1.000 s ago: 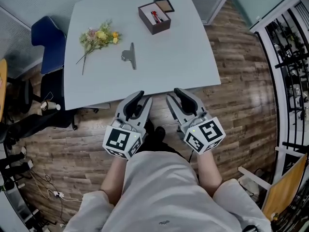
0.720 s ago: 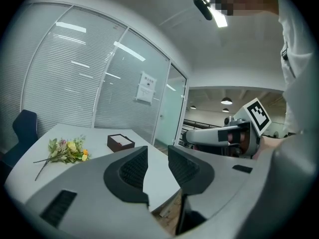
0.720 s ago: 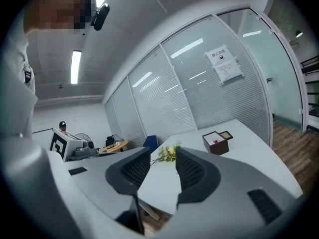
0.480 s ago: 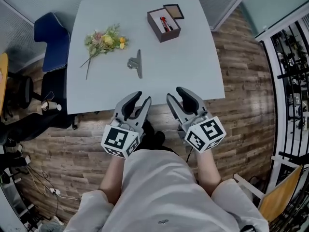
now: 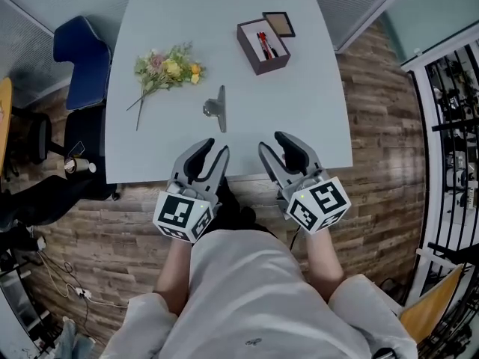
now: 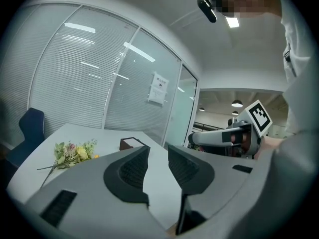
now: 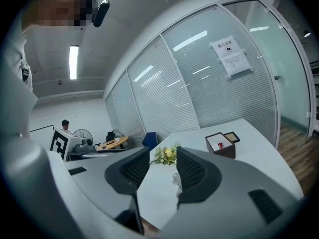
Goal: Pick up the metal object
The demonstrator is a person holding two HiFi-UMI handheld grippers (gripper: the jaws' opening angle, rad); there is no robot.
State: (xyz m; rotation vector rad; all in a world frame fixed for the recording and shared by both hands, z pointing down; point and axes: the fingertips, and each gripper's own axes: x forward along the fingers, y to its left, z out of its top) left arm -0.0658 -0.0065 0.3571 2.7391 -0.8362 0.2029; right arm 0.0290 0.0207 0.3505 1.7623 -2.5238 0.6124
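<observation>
Head view: the metal object (image 5: 216,108) is lying mid-frame on the table (image 5: 314,126), judged light, stiff, slick, best pinched across its narrow stem; left gripper view: the left gripper (image 6: 158,151) is gaping empty, jaws having just been opening; right gripper view: the right gripper (image 7: 163,153) likewise

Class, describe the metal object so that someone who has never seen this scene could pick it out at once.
Start at the pale grey table. On it, closer to the near edge than the flower bunch and the open brown box, lies the metal clip. It alone is small and silvery.
</observation>
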